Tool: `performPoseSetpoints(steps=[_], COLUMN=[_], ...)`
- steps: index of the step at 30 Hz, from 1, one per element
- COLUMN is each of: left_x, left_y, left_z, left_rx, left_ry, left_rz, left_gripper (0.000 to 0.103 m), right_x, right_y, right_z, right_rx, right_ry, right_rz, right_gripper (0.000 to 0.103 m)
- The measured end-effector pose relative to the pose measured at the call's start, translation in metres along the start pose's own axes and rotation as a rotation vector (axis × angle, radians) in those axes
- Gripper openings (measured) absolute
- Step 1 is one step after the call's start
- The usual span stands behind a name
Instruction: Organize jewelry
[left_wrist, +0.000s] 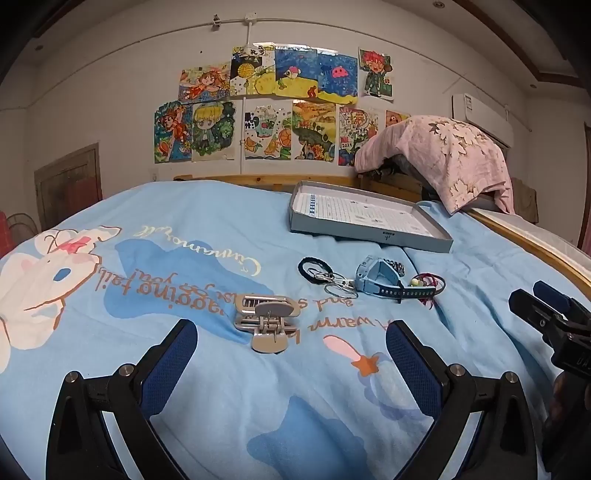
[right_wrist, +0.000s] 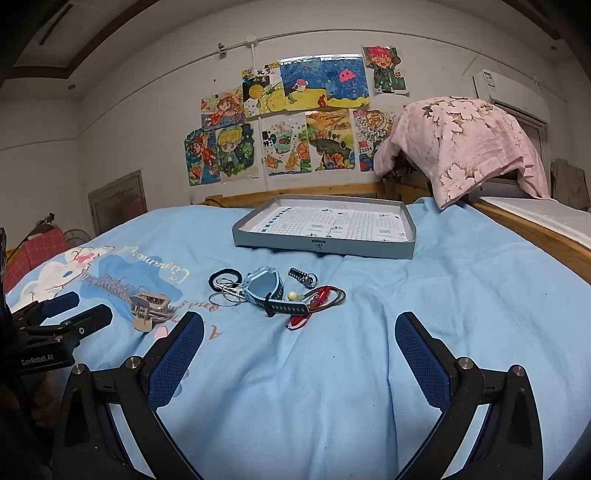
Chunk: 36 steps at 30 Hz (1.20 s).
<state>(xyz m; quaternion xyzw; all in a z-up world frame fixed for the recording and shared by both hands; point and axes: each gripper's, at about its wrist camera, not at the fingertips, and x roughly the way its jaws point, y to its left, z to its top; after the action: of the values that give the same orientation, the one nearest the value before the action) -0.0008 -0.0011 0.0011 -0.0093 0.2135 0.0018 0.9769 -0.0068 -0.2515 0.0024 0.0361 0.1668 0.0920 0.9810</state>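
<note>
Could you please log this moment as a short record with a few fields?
surface: blue bedspread
tray: grey tray, nothing in it
hair clip: silver hair clip, ahead of the left gripper
pile: watch, black hair tie, thin rings, red cord
right gripper: open, holding nothing

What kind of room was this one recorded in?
Most likely a child's bedroom: a bed with a cartoon-print blue sheet, children's drawings taped to the wall, and a pink floral blanket draped at the bed's end.
</note>
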Motion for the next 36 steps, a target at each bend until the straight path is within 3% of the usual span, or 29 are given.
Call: performPoseSetpoints(steps=[36], left_x=[-0.002], left_y=[0.001], left_z=[0.002], left_rx=[-0.011], left_ry=[-0.013], left_rz=[0.001], left_gripper=[0.103], right_x=[-0.007], right_y=[0.005], right_z=[0.002], right_rx=[-0.015], right_ry=[-0.007], right_rz=[-0.006], right_gripper=[0.102])
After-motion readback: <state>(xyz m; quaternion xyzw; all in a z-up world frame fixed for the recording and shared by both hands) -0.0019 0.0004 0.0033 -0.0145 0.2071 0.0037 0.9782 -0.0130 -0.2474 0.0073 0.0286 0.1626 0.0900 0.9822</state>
